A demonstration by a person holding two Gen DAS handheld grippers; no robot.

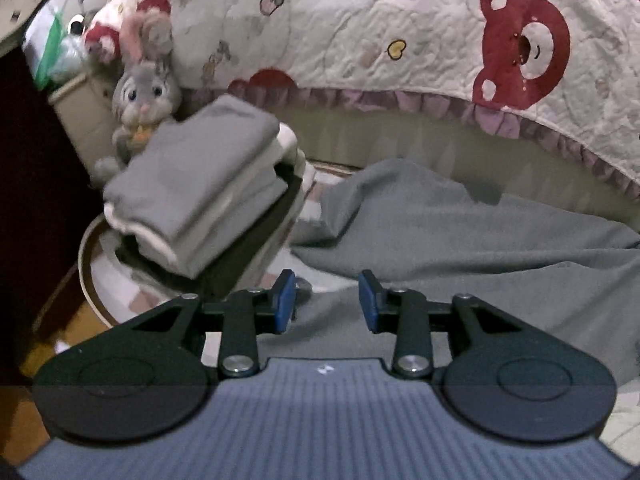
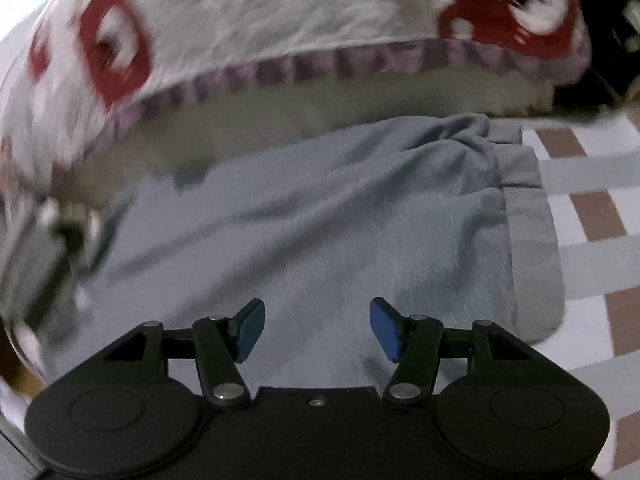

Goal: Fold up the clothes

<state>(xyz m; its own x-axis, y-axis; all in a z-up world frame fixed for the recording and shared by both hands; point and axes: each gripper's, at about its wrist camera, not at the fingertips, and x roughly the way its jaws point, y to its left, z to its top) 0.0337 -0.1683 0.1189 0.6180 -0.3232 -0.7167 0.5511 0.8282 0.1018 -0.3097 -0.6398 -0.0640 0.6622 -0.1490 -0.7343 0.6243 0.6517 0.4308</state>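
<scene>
A grey garment lies spread and wrinkled on a checked cloth. In the right wrist view the same grey garment fills the middle, its hemmed edge at the right. A stack of folded grey and white clothes rests on a dark item at the left. My left gripper hangs above the garment's near edge, open, with nothing between its blue pads. Over the garment my right gripper also stands open and empty.
A quilt with red bear prints hangs over the bed edge behind the garment. A grey plush rabbit sits beside the folded stack. The brown and white checked cloth extends to the right. A round white rim shows at lower left.
</scene>
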